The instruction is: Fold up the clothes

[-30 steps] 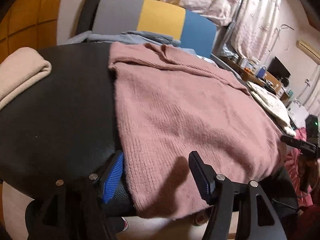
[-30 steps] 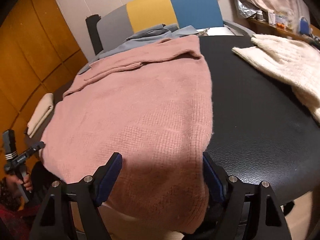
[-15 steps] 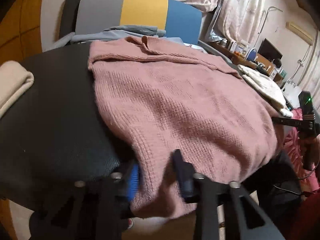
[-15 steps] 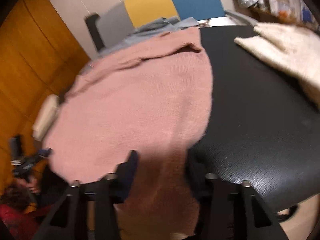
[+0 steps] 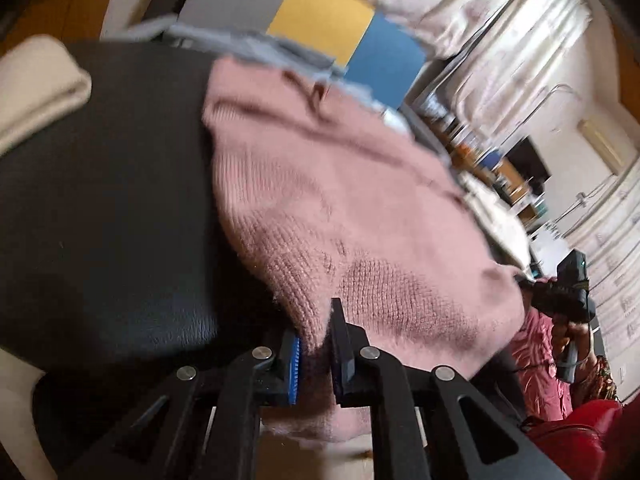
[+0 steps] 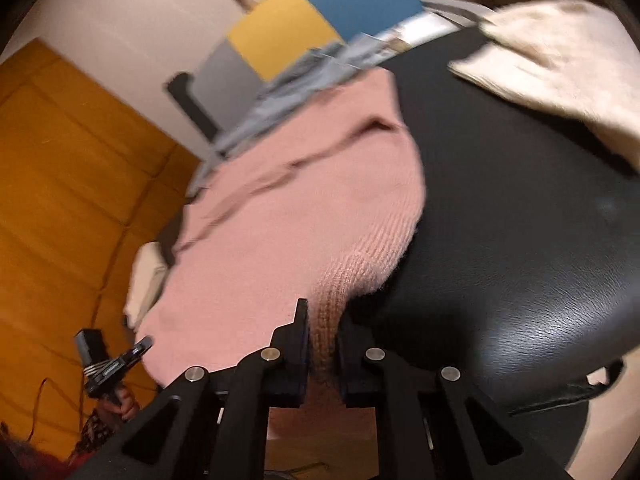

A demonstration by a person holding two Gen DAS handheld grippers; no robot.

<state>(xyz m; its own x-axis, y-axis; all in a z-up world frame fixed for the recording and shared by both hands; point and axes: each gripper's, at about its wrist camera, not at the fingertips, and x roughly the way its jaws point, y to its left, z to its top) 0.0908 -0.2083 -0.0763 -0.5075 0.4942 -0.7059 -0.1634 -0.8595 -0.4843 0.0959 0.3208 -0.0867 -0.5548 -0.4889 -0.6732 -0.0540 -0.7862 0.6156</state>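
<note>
Sweater (image 5: 340, 208), pink and knitted, lies spread over my black worktop (image 5: 100, 200), its near hem hanging off the front edge. My left claw (image 5: 316, 356) is clenched on that hem at its left corner, the knit bunched between the blue-padded fingers (image 5: 294, 368). My right claw (image 6: 322, 344) pinches the hem at the right corner, likewise tight on the fabric. Both wrists are rolled, so each view tilts. A folded beige cloth (image 5: 36, 92) sits at the worktop's left, a cream knit (image 6: 560, 60) at its right. Behind stands a grey, yellow and blue chair back (image 6: 304, 28) with a grey garment (image 6: 288, 92) draped before it.
</note>
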